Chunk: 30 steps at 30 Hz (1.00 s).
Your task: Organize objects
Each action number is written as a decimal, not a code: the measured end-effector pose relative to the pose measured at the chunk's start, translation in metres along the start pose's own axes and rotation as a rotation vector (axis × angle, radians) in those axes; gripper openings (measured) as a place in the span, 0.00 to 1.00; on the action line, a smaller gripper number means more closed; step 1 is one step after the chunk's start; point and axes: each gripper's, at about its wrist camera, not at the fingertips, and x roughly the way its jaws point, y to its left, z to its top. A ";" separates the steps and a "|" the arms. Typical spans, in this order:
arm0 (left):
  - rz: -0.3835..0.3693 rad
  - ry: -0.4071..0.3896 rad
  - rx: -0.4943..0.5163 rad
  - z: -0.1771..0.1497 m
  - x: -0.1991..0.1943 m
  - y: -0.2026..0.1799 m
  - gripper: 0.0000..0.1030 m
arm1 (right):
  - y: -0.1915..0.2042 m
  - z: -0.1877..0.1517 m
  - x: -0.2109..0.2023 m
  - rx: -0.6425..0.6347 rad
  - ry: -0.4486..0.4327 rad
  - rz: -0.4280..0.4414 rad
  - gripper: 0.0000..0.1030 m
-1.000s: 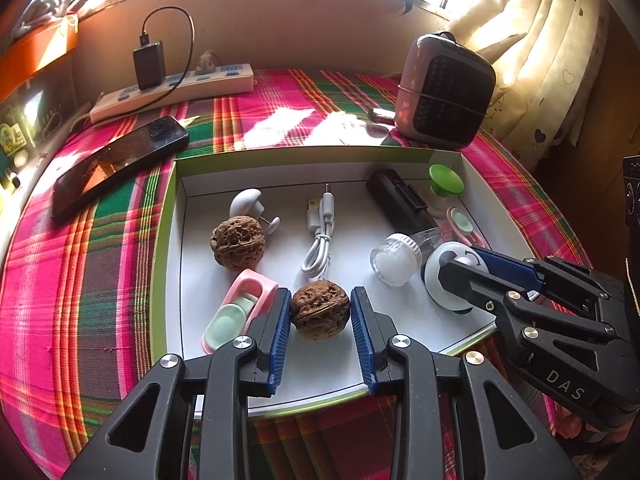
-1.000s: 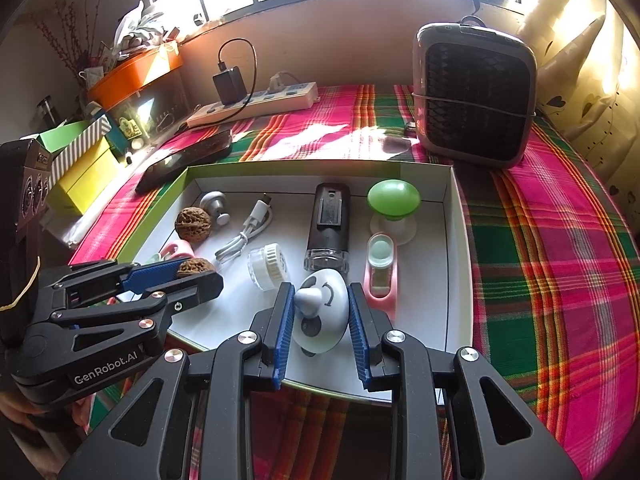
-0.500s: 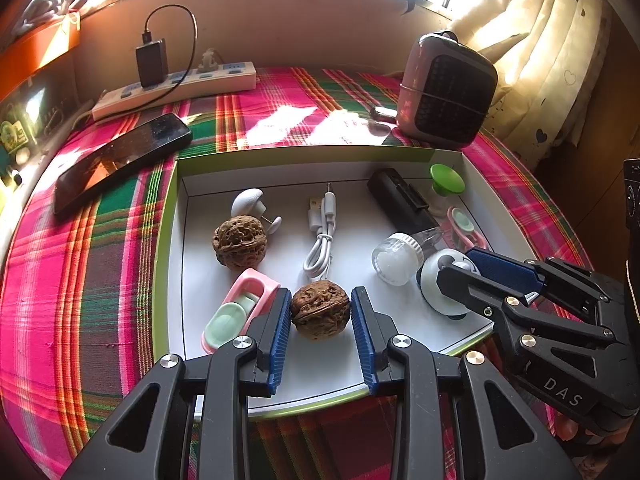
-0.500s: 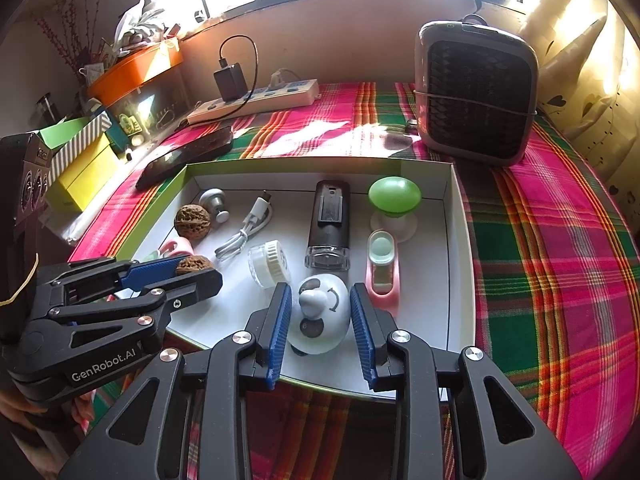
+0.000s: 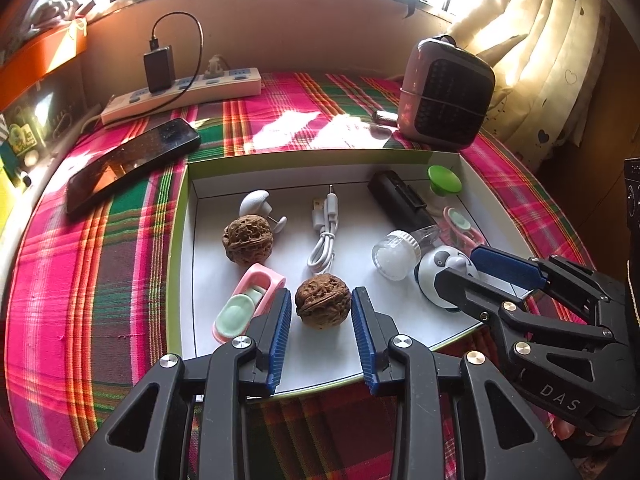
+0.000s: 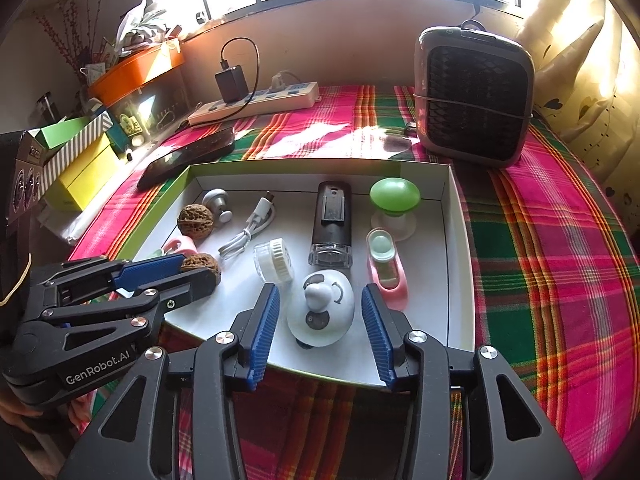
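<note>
A shallow white box with a green rim (image 5: 182, 216) (image 6: 456, 240) lies on a plaid cloth and holds small objects. My left gripper (image 5: 319, 318) is open around a brown walnut (image 5: 323, 304) that rests on the box floor, with small gaps on both sides. My right gripper (image 6: 320, 318) is open around a white panda-faced hook (image 6: 322, 308), which sits in the box; it also shows in the left wrist view (image 5: 436, 276). A second walnut (image 5: 248, 240), two pink cases (image 5: 248, 304) (image 6: 386, 266), a white cable (image 5: 324, 232), a black device (image 6: 332, 220), a clear jar (image 6: 274, 260) and a green knob (image 6: 394, 196) lie in the box.
A phone (image 5: 132, 160) lies left of the box. A power strip (image 5: 180, 92) with a charger sits at the back. A small heater (image 6: 474, 96) stands at the back right. Boxes and an orange container (image 6: 136, 68) crowd the far left.
My right gripper has opened and let go of the panda hook, which now rests in the box. My left gripper stays around the walnut, slightly wider.
</note>
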 end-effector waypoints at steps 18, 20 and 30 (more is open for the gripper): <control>0.096 -0.076 -0.007 -0.017 -0.035 -0.004 0.29 | 0.010 -0.012 -0.028 -0.015 -0.056 -0.045 0.45; 0.107 -0.086 -0.008 -0.019 -0.039 -0.005 0.29 | 0.012 -0.014 -0.031 -0.018 -0.063 -0.052 0.45; 0.147 -0.102 0.002 -0.037 -0.054 -0.015 0.29 | 0.022 -0.031 -0.049 -0.037 -0.095 -0.093 0.45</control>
